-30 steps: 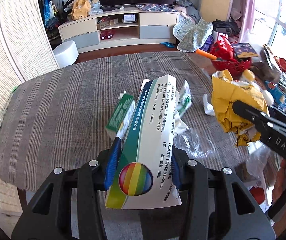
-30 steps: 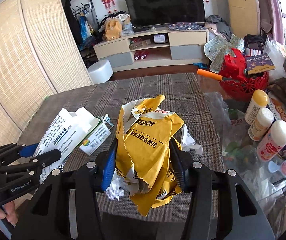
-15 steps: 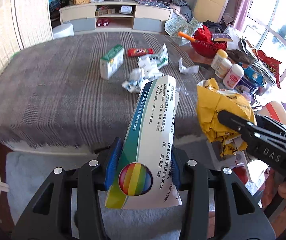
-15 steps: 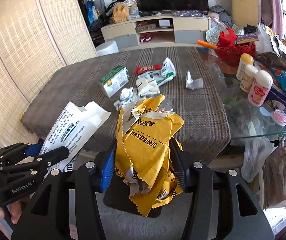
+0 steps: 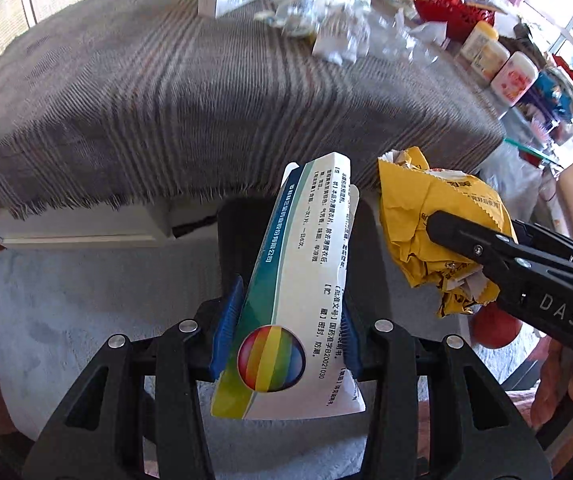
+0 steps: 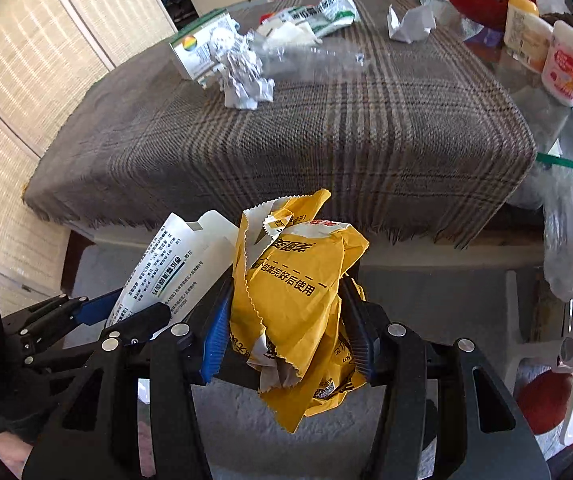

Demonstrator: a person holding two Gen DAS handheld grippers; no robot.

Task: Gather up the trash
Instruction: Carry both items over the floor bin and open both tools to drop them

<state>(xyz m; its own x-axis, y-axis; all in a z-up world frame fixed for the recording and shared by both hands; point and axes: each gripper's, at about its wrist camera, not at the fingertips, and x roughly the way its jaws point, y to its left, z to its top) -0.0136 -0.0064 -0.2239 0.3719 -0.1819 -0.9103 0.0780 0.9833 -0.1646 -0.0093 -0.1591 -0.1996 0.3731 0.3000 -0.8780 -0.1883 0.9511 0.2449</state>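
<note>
My left gripper [image 5: 286,332] is shut on a white medicine box [image 5: 302,280] with a green stripe and a rainbow ball. It points steeply down in front of the table edge. Close on its right, my right gripper [image 6: 286,340] is shut on a crumpled yellow paper bag [image 6: 294,292]. The left wrist view shows that bag [image 5: 426,208] beside the box. A dark bin [image 5: 238,236] sits low behind both, mostly hidden. On the grey plaid cloth [image 6: 326,140] lie a green-white box [image 6: 198,48], crumpled foil [image 6: 242,76], clear plastic [image 6: 310,56] and white paper [image 6: 406,26].
Bottles [image 6: 566,64] and a red basket [image 5: 458,16] stand on the glass table end at the right. A plastic bag [image 6: 566,240] hangs off that corner. A pale rug [image 5: 86,300] covers the floor below, and a red round object [image 6: 542,400] lies at the lower right.
Both grippers have pulled back off the table and sunk below its front edge, tipping downward, each still holding its item. The table's trash now lies far ahead.
</note>
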